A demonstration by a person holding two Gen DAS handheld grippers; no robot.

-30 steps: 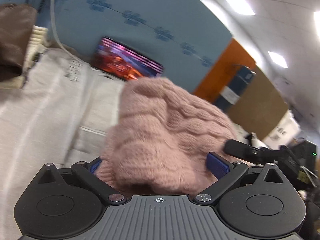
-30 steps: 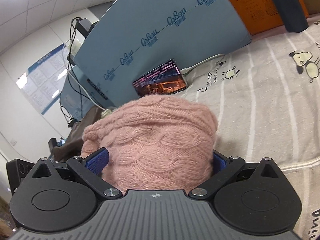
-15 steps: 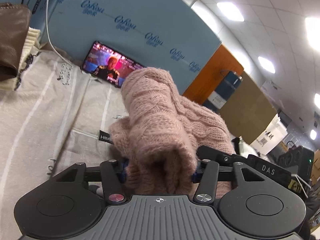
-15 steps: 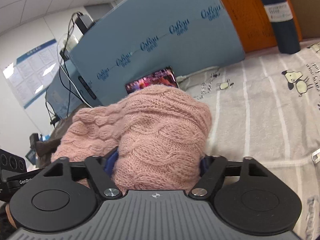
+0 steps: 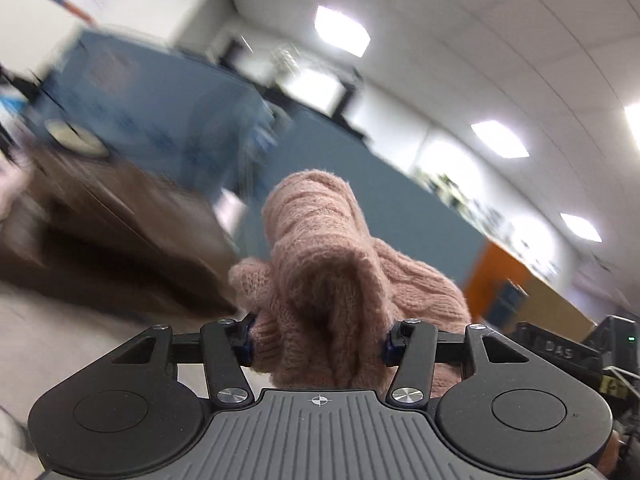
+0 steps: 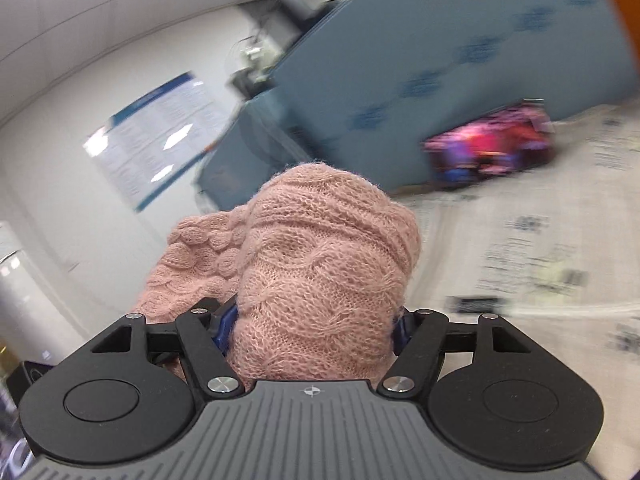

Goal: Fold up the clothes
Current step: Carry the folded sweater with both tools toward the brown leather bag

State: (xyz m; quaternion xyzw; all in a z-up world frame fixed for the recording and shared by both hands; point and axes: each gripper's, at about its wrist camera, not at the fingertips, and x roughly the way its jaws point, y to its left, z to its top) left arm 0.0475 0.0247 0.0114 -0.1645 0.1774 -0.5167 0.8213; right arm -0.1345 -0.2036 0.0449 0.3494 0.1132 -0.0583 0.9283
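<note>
A pink cable-knit sweater (image 5: 320, 272) fills the middle of both wrist views. My left gripper (image 5: 318, 344) is shut on a bunched fold of it and holds it up in the air. My right gripper (image 6: 312, 332) is shut on another thick bunch of the same sweater (image 6: 320, 256), also lifted. The knit hides the fingertips of both grippers. The rest of the sweater hangs out of sight below the cameras.
A grey-white printed bedsheet (image 6: 540, 248) lies to the right, with a lit phone screen (image 6: 492, 152) leaning on a blue foam board (image 6: 460, 72). A brown garment (image 5: 120, 248) lies at the left. Part of the other gripper (image 5: 560, 348) shows at the right. Both views are motion-blurred.
Both grippers closed tighter on the sweater over the last second and have now swung up and to the left with it; the left view now points at the ceiling and the brown garment.
</note>
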